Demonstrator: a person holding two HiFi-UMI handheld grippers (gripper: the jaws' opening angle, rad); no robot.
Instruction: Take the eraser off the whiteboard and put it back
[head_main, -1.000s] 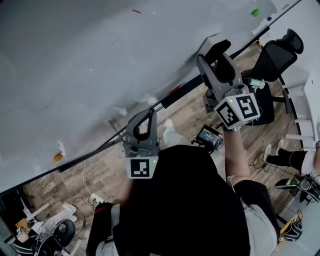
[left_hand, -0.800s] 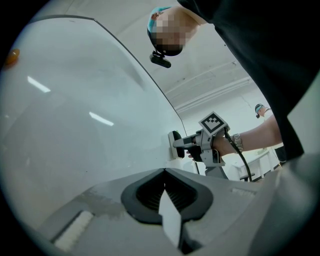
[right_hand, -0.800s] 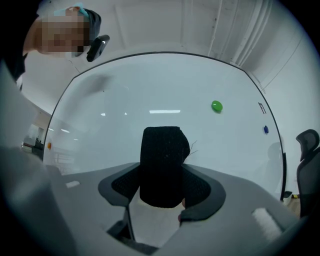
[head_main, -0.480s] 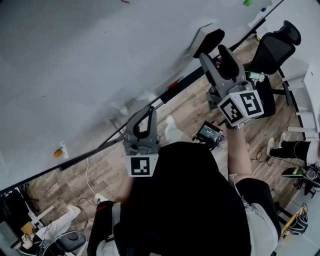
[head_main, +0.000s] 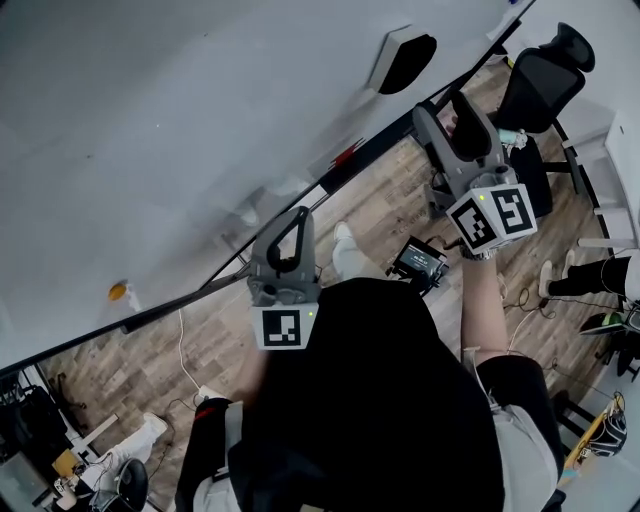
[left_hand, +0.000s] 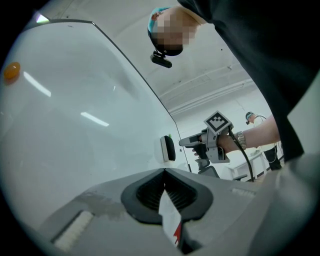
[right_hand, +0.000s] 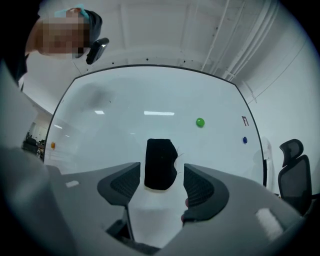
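Note:
The black eraser (head_main: 403, 60) with its white back sticks on the whiteboard (head_main: 180, 110). My right gripper (head_main: 455, 105) stands a short way back from it, jaws wide and still easing apart, nothing between the pads. In the right gripper view the eraser (right_hand: 160, 163) shows ahead, framed by the open right gripper (right_hand: 160, 182). My left gripper (head_main: 297, 222) is lower and to the left, jaws shut. In the left gripper view a white slip with a red mark shows in the seam of that gripper (left_hand: 165, 172); the eraser (left_hand: 168, 148) and the right gripper (left_hand: 187, 142) lie ahead.
A green magnet (right_hand: 200, 122), a blue magnet (right_hand: 244, 140) and an orange magnet (head_main: 118, 292) sit on the board. The board's tray (head_main: 340, 170) runs below it. A black office chair (head_main: 540, 75) stands right; a small device (head_main: 418, 262) and cables lie on the wooden floor.
The right gripper let go of the eraser, which stays on the board, and drew back from it with its jaws apart. The left gripper barely shifted.

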